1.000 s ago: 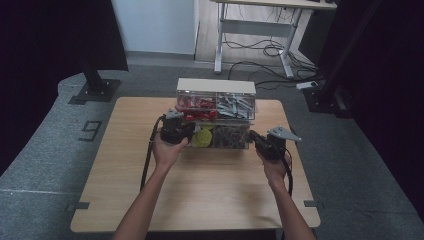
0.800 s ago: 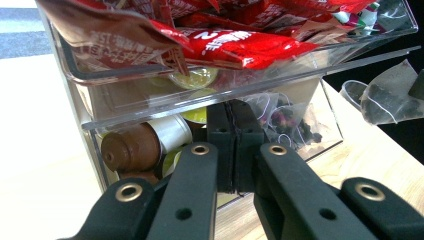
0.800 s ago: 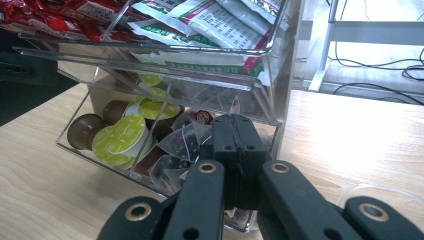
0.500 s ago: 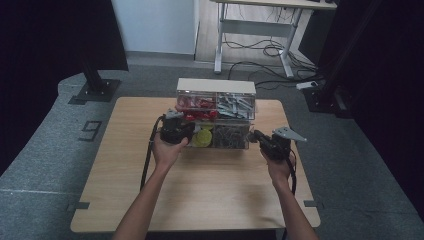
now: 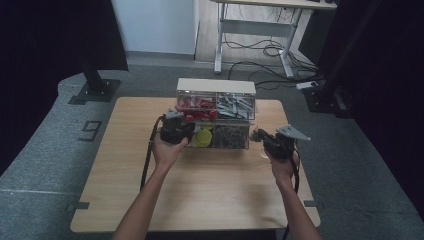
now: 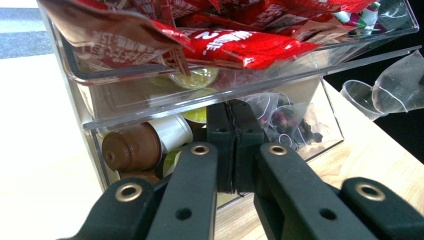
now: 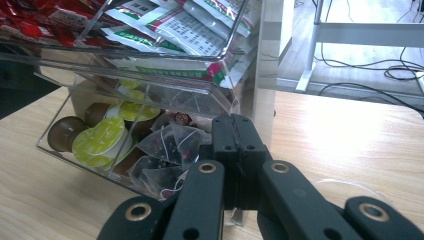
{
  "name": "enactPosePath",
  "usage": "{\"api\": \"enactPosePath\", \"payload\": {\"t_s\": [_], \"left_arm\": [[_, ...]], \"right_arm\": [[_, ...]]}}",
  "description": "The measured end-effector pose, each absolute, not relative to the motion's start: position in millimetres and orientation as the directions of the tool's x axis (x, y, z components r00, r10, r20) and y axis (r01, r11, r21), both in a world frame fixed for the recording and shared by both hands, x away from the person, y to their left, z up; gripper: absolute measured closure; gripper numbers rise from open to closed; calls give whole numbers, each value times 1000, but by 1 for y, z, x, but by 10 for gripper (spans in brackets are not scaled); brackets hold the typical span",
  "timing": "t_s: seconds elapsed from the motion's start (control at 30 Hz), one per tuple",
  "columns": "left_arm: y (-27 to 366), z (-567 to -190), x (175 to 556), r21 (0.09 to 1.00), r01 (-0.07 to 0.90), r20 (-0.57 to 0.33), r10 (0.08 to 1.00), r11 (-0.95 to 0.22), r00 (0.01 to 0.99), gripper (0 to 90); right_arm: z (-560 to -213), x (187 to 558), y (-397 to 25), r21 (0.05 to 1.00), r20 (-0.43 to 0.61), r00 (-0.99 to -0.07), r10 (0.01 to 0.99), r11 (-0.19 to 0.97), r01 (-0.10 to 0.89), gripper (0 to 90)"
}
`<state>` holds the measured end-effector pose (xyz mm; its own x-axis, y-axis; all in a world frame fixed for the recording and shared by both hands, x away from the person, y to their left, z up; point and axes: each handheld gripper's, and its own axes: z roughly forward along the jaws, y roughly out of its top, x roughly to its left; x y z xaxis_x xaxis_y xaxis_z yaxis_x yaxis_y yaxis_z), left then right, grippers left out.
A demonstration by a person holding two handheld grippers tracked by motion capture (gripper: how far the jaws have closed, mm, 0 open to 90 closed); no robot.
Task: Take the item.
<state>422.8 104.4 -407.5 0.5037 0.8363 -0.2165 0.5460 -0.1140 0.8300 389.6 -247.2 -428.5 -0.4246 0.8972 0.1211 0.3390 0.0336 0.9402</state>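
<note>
Right claw point(image 7: 235, 165) closed on a tea bag point(image 6: 397, 82) over the cup point(image 6: 359, 96); drop pending. Left claw point(image 6: 234, 150) closed, empty, against organizer point(image 5: 216, 112).

light: dim, even overhead | glare: clear drawer fronts | blur: soft high view | shadows: faint

Clear glossy plastic organizer point(image 5: 215, 107) (shiny red foil packets point(image 6: 235, 40) inside), matt wooden table point(image 5: 200, 185).
</note>
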Motion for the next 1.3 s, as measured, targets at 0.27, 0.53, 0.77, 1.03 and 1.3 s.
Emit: {"api": "enactPosePath", "payload": {"t_s": [0.27, 0.53, 0.77, 1.03, 1.3], "left_arm": [[104, -407, 423, 830, 547, -218, 836, -113, 503, 887], [104, -407, 423, 829, 547, -216, 836, -115, 504, 885], [105, -407, 423, 830, 547, -218, 836, -113, 504, 885], [105, -408, 423, 830, 547, -218, 836, -114, 504, 885], [104, -408, 423, 829, 547, -217, 836, -115, 505, 886]], "right_arm": [[-431, 394, -254, 936, 124, -407, 905, 30, 352, 897], [-435, 400, -262, 929, 126, -385, 914, 27, 369, 897], [-437, 405, -269, 927, 126, -365, 922, 22, 375, 897], [-437, 409, -276, 925, 123, -345, 930, 18, 379, 897], [-437, 413, -284, 924, 122, -325, 938, 12, 383, 897]]}}
